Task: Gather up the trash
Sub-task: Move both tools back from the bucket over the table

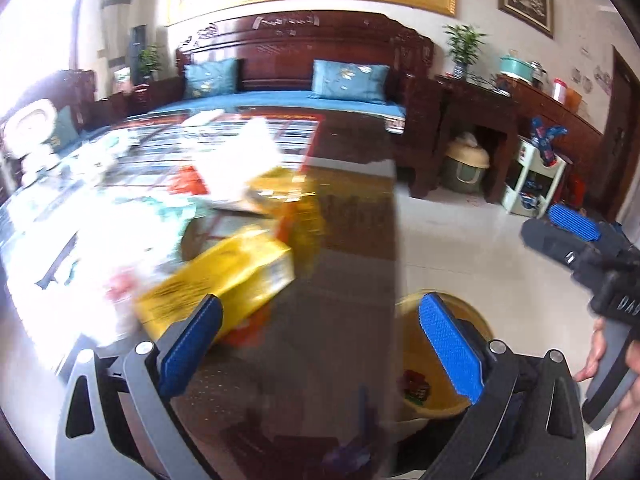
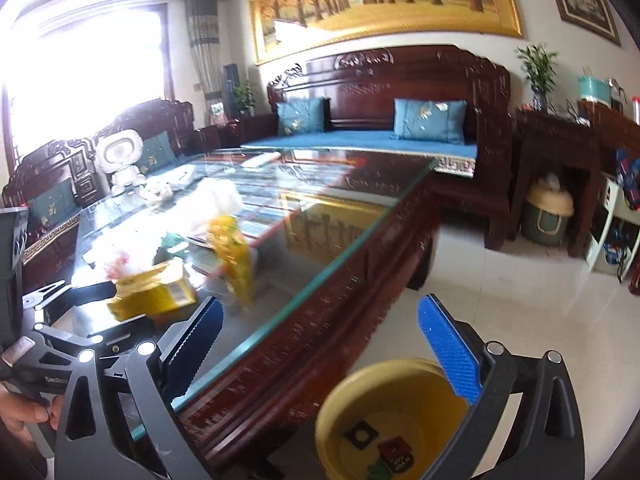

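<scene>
Tiled floor (image 2: 500, 300) lies bare beside the glass-topped table (image 2: 352, 216), with only a yellow bin (image 2: 352, 400) standing against the table's side. The table's near corner is free; boxes (image 2: 156, 292) and wrappers (image 2: 232, 256) crowd its left half.

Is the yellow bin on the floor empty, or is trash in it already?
Not empty: the yellow bin holds a few small wrappers on its bottom.

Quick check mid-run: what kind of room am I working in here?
Most likely a home living room: a carved wooden sofa with blue cushions, a glass-topped coffee table and a large gold-framed painting on the wall.
</scene>
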A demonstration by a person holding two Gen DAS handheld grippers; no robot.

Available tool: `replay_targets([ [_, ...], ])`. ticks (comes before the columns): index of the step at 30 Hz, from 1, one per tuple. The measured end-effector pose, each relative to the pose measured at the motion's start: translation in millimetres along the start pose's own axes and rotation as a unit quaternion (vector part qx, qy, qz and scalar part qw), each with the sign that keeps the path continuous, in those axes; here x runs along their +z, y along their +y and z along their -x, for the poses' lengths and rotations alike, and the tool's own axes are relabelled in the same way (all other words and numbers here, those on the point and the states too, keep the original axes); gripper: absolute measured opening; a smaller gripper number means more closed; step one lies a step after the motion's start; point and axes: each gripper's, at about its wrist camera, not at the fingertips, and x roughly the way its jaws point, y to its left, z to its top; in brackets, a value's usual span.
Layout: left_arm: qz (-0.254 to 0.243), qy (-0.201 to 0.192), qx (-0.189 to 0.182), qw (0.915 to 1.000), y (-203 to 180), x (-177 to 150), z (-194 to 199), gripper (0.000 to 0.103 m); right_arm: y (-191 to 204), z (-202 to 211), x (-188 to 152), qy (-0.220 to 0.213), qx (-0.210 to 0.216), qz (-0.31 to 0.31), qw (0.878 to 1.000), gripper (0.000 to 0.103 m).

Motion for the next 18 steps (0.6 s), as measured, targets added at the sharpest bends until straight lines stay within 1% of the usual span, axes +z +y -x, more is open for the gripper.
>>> replay_targets([
  [3,0.007,-0.005,0.011,0.9999,25,-8,14,0.099,21,2,4,-0.004,0.020,0.006,1.000,0.094],
  [6,0.005,-0.007,0.017,0.9998,44,-12,20,0.099,43,5,9,-0.020,0.024,0.028,0.999,0.095],
  [8,0.003,-0.008,0.018,0.9998,57,-14,23,0.099,54,6,11,-0.021,0.025,0.036,0.999,0.095],
  [10,0.005,-0.007,0.014,0.9999,66,-16,23,0.099,64,4,12,-0.019,0.037,0.039,0.998,0.094],
  [11,0.008,-0.005,0.006,0.9999,70,-16,21,0.099,67,3,12,-0.015,0.041,0.042,0.998,0.094],
  [16,0.033,0.015,-0.054,0.9979,95,-16,5,0.099,84,-11,9,0.005,0.063,0.058,0.996,0.095],
  [18,0.038,0.020,-0.067,0.9968,100,-15,-2,0.099,89,-18,8,0.014,0.068,0.064,0.996,0.094],
])
